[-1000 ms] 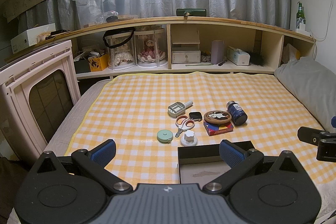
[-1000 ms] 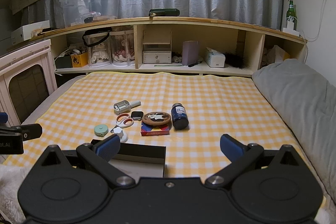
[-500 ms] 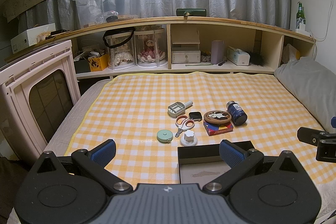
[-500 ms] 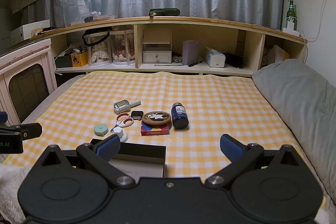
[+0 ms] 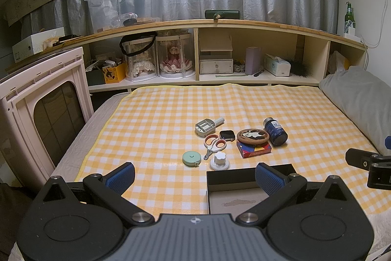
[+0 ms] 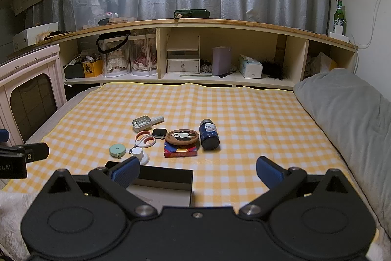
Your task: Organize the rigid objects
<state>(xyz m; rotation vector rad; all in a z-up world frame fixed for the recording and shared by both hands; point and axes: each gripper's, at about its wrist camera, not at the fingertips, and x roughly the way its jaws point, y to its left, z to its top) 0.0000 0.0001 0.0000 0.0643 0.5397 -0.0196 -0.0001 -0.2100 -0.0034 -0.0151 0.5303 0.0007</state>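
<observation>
Small objects lie clustered on the yellow checked cloth (image 5: 158, 114): a grey tool (image 5: 206, 125), a smartwatch (image 5: 226, 135), orange scissors (image 5: 213, 142), a mint tape measure (image 5: 191, 158), a white knob (image 5: 219, 160), a round panda coaster (image 5: 253, 135) on a red-blue box (image 5: 254, 149), and a dark blue bottle (image 5: 276, 131) on its side. An open black box (image 5: 244, 187) sits nearest. My left gripper (image 5: 194, 176) is open and empty, before the box. My right gripper (image 6: 196, 169) is open and empty, with the black box (image 6: 166, 184) at its left finger.
A pink cabinet (image 5: 41, 109) stands at the left. A wooden shelf (image 5: 220, 75) full of items runs along the back. A grey pillow (image 6: 347, 119) lies at the right. Each gripper shows at the edge of the other's view (image 5: 369, 165) (image 6: 22, 155).
</observation>
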